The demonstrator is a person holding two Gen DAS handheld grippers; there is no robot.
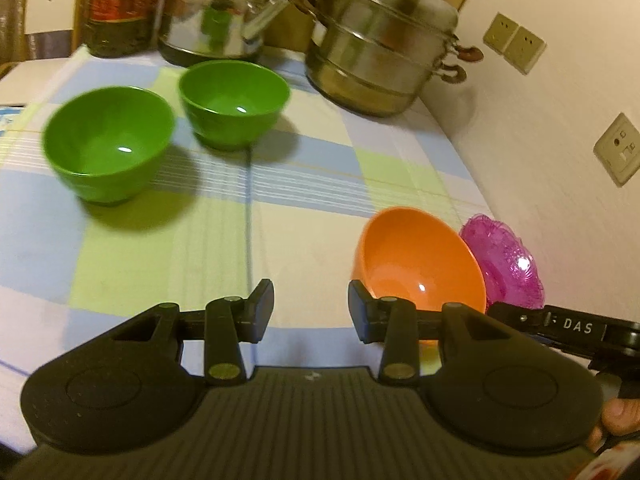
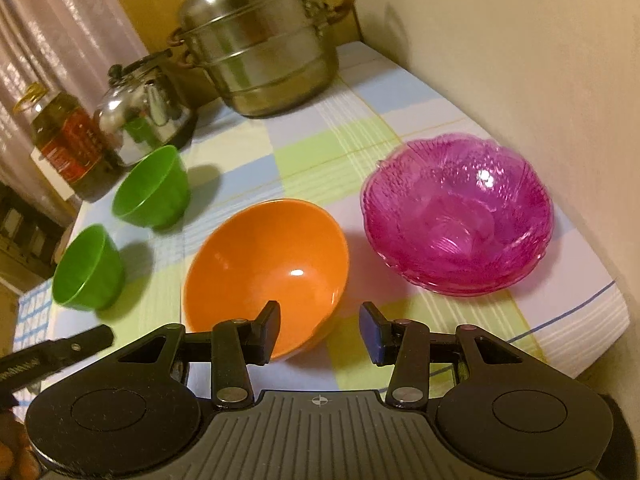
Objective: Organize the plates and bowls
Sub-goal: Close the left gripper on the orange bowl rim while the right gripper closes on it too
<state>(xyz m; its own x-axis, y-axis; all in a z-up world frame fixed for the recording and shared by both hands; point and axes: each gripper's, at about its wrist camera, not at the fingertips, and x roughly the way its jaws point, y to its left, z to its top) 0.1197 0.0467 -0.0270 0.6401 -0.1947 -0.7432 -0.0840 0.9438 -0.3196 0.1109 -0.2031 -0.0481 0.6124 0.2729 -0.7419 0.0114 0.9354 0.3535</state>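
An orange bowl [image 2: 264, 264] sits on the checked tablecloth, just in front of my open right gripper [image 2: 318, 336], whose left finger reaches over its near rim. A stack of pink glass bowls [image 2: 460, 216] stands to its right by the wall. Two green bowls [image 2: 154, 190] [image 2: 88, 270] stand to the left. In the left wrist view the green bowls [image 1: 108, 144] [image 1: 234, 100] lie ahead and left, the orange bowl [image 1: 420, 264] and the pink bowls [image 1: 504, 264] to the right. My left gripper [image 1: 311, 310] is open and empty above the cloth.
A steel steamer pot [image 2: 260, 48], a kettle [image 2: 144, 116] and an oil bottle [image 2: 64, 140] stand along the back of the table [image 2: 304, 152]. A wall with sockets [image 1: 618, 150] runs along the right side. The right gripper's arm [image 1: 568, 326] shows beside the left one.
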